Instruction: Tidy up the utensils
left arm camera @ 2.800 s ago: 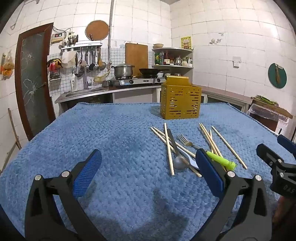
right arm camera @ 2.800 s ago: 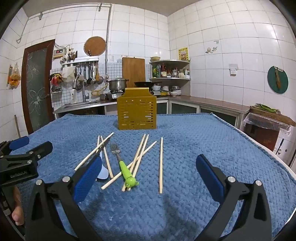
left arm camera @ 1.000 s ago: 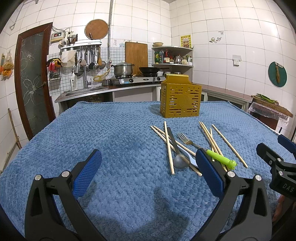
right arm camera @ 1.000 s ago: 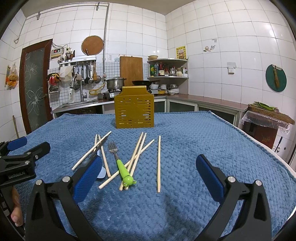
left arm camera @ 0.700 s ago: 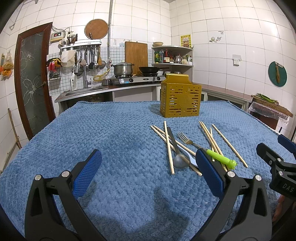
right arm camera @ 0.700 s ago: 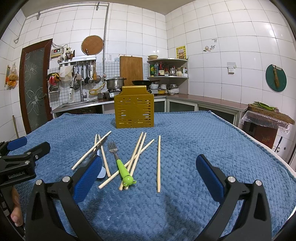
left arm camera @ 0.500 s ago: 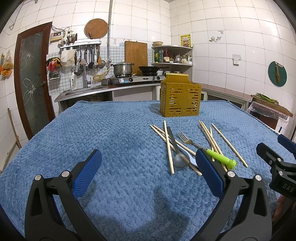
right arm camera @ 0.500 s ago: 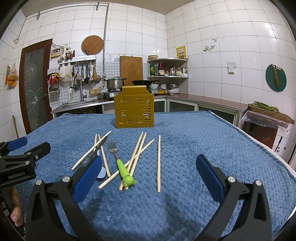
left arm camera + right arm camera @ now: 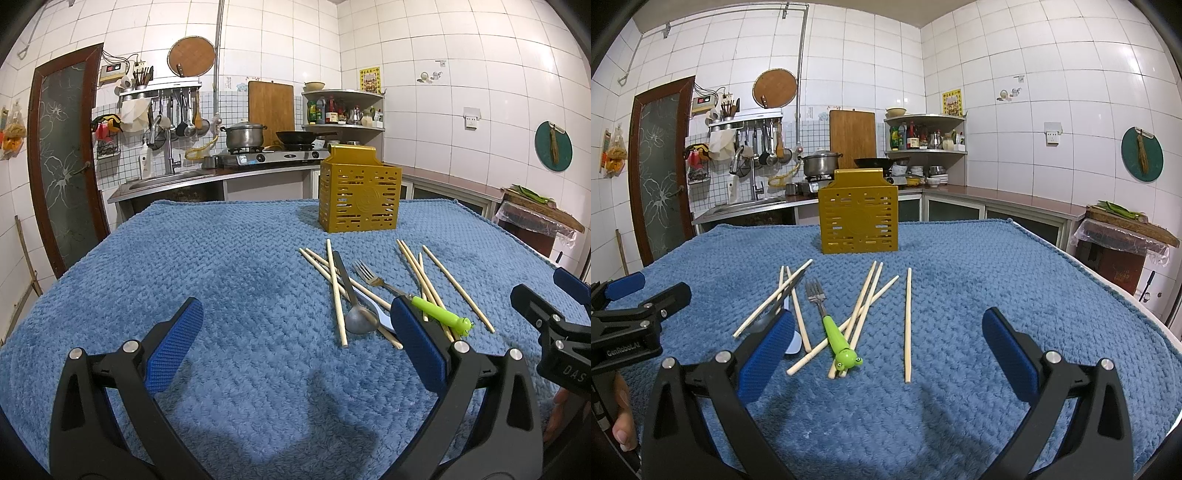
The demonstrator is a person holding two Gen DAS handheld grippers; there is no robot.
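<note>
Utensils lie loose at mid-worktop: wooden chopsticks (image 9: pixel 907 321) scattered in crossing pairs, a fork (image 9: pixel 827 319) with a green frog-shaped handle among them, and a metal spoon (image 9: pixel 356 315) resting across the chopsticks toward the left edge. Behind them, toward the far edge, a yellow slotted holder (image 9: pixel 859 216) stands upright on the blue textured cover (image 9: pixel 221 280). Left tongs (image 9: pixel 295 343) and right tongs (image 9: pixel 886 350) hover over the near edge, both spread wide and gripping nothing.
</note>
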